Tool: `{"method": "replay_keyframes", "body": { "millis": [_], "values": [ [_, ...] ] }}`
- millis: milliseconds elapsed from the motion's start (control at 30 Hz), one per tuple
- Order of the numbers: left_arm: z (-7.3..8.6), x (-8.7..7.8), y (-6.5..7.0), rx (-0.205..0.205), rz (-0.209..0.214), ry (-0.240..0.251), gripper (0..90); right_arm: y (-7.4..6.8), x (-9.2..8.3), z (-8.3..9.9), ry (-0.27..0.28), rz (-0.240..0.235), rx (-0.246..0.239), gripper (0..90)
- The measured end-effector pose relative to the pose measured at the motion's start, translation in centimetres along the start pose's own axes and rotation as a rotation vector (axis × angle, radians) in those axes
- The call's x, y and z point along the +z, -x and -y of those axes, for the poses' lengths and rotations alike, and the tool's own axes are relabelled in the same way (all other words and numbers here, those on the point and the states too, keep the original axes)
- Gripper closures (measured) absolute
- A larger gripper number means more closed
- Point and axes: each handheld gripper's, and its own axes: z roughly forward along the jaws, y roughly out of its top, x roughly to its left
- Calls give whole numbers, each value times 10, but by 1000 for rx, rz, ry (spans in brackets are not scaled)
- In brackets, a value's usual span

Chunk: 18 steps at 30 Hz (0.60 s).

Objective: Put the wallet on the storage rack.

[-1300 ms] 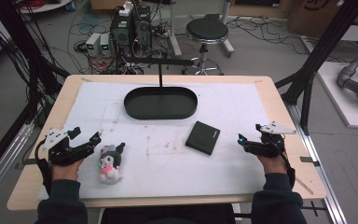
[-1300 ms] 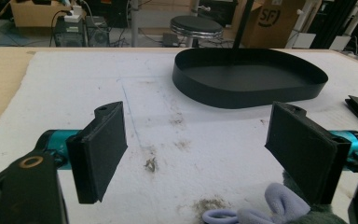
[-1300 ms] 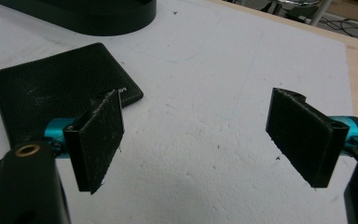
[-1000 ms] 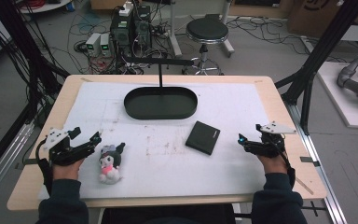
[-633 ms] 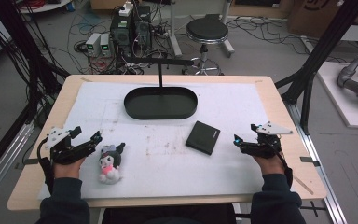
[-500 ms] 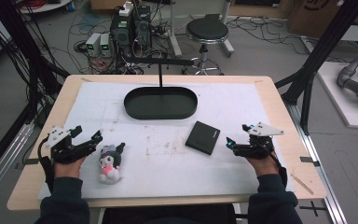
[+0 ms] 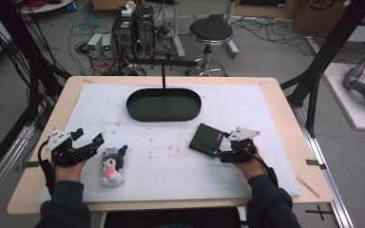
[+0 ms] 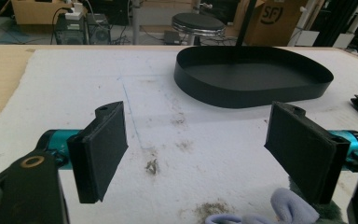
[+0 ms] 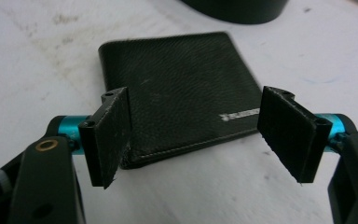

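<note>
1. Table (image 7: 285,109): pale wood top, most of it covered by a white mat (image 7: 171,156) that is scuffed and marked with brownish smudges and faint pencil lines.
2. Black oval tray (image 7: 164,105) sits at the far middle of the mat, with a thin black post rising from behind it to a crossbar. In the left gripper view the tray (image 8: 254,74) lies ahead, shallow-walled, nothing visible inside it.
3. Black wallet (image 7: 207,139) lies flat on the mat, right of centre, nearer than the tray. In the right gripper view its grained leather face and a small silver logo are plain to see (image 9: 182,88).
4. Right hand-held gripper (image 7: 217,153) rests low at the wallet's near edge with its jaws spread wide; in its own view (image 9: 196,126) the 2 pads flank the wallet's near edge, the left pad just at its corner, not clamped.
5. Left hand-held gripper (image 7: 97,142) rests on the mat at the near left, jaws wide apart around nothing (image 8: 196,149).
6. Plush toy (image 7: 111,165), dark-hooded with a pink body, lies just beside the left hand-held gripper; a lavender ear of it shows by the right pad (image 8: 289,210).
7. Room beyond: grey floor, a black round stool (image 7: 211,32), tangled cables, electronic boxes, black frame struts, cardboard boxes.
</note>
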Motion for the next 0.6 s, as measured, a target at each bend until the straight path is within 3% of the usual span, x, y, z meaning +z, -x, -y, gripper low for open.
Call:
{"method": "replay_keyframes", "body": {
  "millis": [167,267,333,467,533,567,600],
  "values": [
    [0,2,0,0,0,-9,204,-12,11,-5,-4,-87,-56,336],
    [0,2,0,1,3,-10,205,-19,19,-7,-47,-106,-97,399],
    [0,2,0,1,3,-11,205,-21,23,-7,-62,-86,-124,423],
    [1,3,0,-1,2,-12,208,-21,23,-9,-71,-59,-133,544],
    [1,2,0,-2,1,-14,209,-22,22,-11,-76,-56,-141,647],
    [1,2,0,-1,0,-15,209,-22,22,-11,-76,-56,-141,647],
    [1,2,0,-2,1,-15,209,-24,20,-13,-79,-41,-166,730]
  ]
}}
